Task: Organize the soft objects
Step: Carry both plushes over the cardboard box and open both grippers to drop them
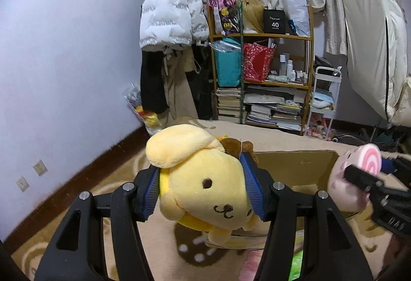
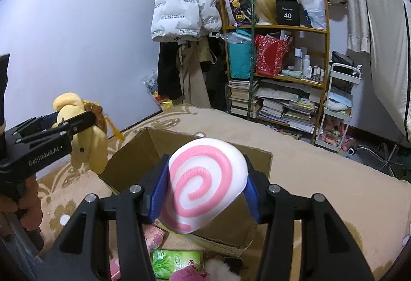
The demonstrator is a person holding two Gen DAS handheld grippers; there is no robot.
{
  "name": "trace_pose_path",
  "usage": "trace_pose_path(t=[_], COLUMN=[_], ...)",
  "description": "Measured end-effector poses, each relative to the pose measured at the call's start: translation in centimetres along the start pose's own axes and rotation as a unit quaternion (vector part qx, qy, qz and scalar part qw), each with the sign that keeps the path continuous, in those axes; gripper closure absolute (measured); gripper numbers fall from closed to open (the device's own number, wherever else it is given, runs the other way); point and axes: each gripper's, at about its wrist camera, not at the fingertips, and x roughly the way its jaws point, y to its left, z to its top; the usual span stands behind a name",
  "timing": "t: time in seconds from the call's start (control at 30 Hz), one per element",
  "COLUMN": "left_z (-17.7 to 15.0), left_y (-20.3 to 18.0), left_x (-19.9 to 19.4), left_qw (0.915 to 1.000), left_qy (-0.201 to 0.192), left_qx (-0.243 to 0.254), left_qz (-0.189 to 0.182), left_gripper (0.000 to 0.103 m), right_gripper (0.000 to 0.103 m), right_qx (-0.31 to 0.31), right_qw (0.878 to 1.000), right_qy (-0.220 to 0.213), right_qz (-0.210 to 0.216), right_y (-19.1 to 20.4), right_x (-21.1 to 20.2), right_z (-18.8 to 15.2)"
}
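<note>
My left gripper [image 1: 203, 193] is shut on a yellow dog plush [image 1: 205, 188] with a brown beret, held in the air left of an open cardboard box [image 1: 295, 170]. In the right wrist view the left gripper [image 2: 74, 127] holds the dog plush [image 2: 87, 147] at the left. My right gripper [image 2: 205, 193] is shut on a white plush with a pink spiral [image 2: 203, 186], held above the cardboard box [image 2: 143, 152]. In the left wrist view the right gripper [image 1: 359, 175] and the spiral plush [image 1: 354, 178] show at the right edge.
The box sits on a beige bed cover [image 2: 308, 165]. Below the right gripper lie a green packet [image 2: 174, 260], a pink item [image 2: 154, 234] and a magenta plush [image 2: 187, 274]. A cluttered shelf [image 2: 277, 62], hanging coats [image 2: 185, 11] and a white cart [image 2: 339, 106] stand beyond.
</note>
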Motion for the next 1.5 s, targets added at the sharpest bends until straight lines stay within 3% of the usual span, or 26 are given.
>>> trace_pose_path(t=[0.37, 0.7, 0.8, 0.9, 1.03, 1.27, 1.5], left_z=[-0.5, -1.7, -1.9, -1.7, -1.7, -1.4, -1.3], left_y=[-1.4, -2.2, -2.0, -2.0, -1.5, -1.0, -0.9], left_x=[3.0, 5.0, 5.0, 5.1, 4.9, 3.1, -0.1], left_qw=[0.9984, 0.9955, 0.9957, 0.996, 0.9957, 0.9957, 0.9948], left_qy=[0.04, 0.083, 0.084, 0.084, 0.091, 0.087, 0.091], left_qx=[-0.004, 0.009, 0.004, 0.011, 0.007, 0.029, 0.044], left_qz=[-0.038, -0.045, -0.038, -0.03, -0.02, -0.013, -0.014], left_gripper=[0.045, 0.042, 0.034, 0.023, 0.013, 0.006, 0.004], right_gripper=[0.047, 0.041, 0.039, 0.034, 0.016, 0.001, 0.0], right_qx=[0.014, 0.024, 0.013, 0.019, 0.033, 0.067, 0.08], right_qw=[1.0, 0.999, 0.998, 0.998, 0.998, 0.996, 0.995], right_qy=[0.024, 0.047, 0.059, 0.061, 0.05, 0.061, 0.05], right_qz=[-0.005, -0.001, -0.005, -0.002, -0.002, -0.001, -0.012], right_y=[-1.0, -1.7, -1.5, -1.6, -2.1, -2.7, -3.0], right_x=[2.2, 3.3, 3.6, 3.5, 2.7, 0.7, -2.6], right_z=[-1.4, -2.3, -2.4, -2.3, -2.1, -1.6, -1.6])
